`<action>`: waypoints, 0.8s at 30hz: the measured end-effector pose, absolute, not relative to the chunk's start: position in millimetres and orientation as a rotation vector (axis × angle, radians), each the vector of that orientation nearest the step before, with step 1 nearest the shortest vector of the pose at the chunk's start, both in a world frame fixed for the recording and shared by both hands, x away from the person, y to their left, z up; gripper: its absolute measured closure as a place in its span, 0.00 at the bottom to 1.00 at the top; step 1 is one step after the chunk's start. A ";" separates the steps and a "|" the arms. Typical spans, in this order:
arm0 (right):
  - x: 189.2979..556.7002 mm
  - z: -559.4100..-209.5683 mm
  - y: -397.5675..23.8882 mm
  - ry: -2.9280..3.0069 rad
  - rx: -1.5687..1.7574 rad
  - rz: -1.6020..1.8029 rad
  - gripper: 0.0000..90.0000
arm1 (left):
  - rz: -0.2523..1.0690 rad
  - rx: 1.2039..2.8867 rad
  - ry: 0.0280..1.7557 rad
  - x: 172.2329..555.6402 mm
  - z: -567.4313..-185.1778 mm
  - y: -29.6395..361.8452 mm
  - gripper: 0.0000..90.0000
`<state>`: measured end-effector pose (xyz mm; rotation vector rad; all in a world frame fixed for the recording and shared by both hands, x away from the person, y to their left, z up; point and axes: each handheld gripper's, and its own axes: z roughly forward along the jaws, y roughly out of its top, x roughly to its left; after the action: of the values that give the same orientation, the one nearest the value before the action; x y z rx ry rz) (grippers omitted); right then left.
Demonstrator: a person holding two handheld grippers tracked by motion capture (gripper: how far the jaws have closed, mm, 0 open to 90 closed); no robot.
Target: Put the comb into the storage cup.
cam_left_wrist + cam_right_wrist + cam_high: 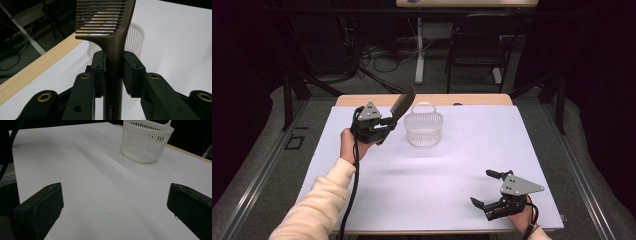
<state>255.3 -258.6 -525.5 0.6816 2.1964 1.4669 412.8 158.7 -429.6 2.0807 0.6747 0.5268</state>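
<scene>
Comb (113, 47) clamped between left gripper (113, 67) jaws (teeth upward).

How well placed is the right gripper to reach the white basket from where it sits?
Probably yes: the right gripper rests open at the near edge, and bare white table lies between it and the basket. The left gripper holds the comb beside it.

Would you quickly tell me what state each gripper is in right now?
Left gripper: shut on the brown comb, gripping its handle.
Right gripper: open, nothing between its jaws.
</scene>
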 end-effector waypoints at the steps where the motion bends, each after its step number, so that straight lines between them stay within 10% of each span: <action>1: 255.3 -525.5 -258.6 2.195 0.681 1.468 0.00 | 0.529 2.089 0.672 414.9 -429.2 157.8 0.80; 24: 255.1 -525.9 -258.9 2.200 0.688 1.464 0.00 | 0.543 2.093 0.643 429.0 -417.9 149.1 0.80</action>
<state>255.1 -258.9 -525.9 0.6877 2.2000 1.4640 429.0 149.1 -417.9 2.0932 0.6431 0.5431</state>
